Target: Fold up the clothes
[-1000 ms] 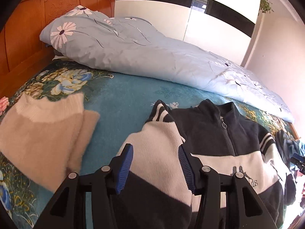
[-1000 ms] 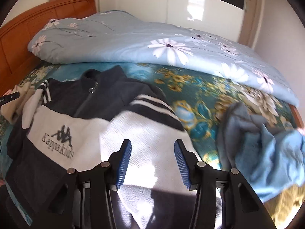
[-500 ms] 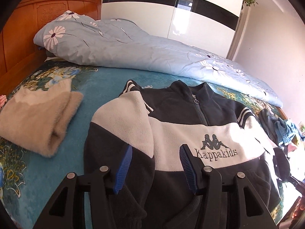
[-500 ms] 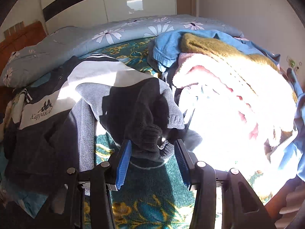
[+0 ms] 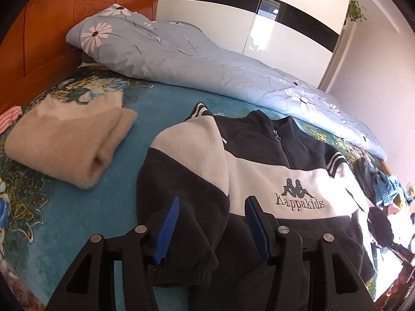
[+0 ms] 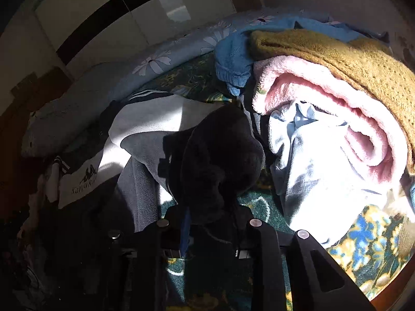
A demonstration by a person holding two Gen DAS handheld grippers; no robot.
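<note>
A black-and-white fleece jacket (image 5: 272,176) lies front up on the teal floral bedspread (image 5: 85,207), also seen in the right wrist view (image 6: 145,119). Its left sleeve (image 5: 186,160) is folded across the body. My left gripper (image 5: 212,202) stands open over that sleeve's dark cuff, and the pads do not squeeze it. My right gripper (image 6: 210,211) is at the jacket's other sleeve. Its jaws are closing, and the bunched dark cuff (image 6: 220,155) fills the narrow gap between them.
A folded beige sweater (image 5: 67,140) lies left of the jacket. A light blue flowered quilt (image 5: 181,59) runs along the far side, below the wooden headboard (image 5: 39,31). A pile of pink, mustard and blue clothes (image 6: 324,90) crowds the right gripper's right side.
The left gripper drew back along the folded sleeve toward its cuff. The right gripper swung from the jacket's chest to the sleeve cuff beside the pile and narrowed its jaws on it.
</note>
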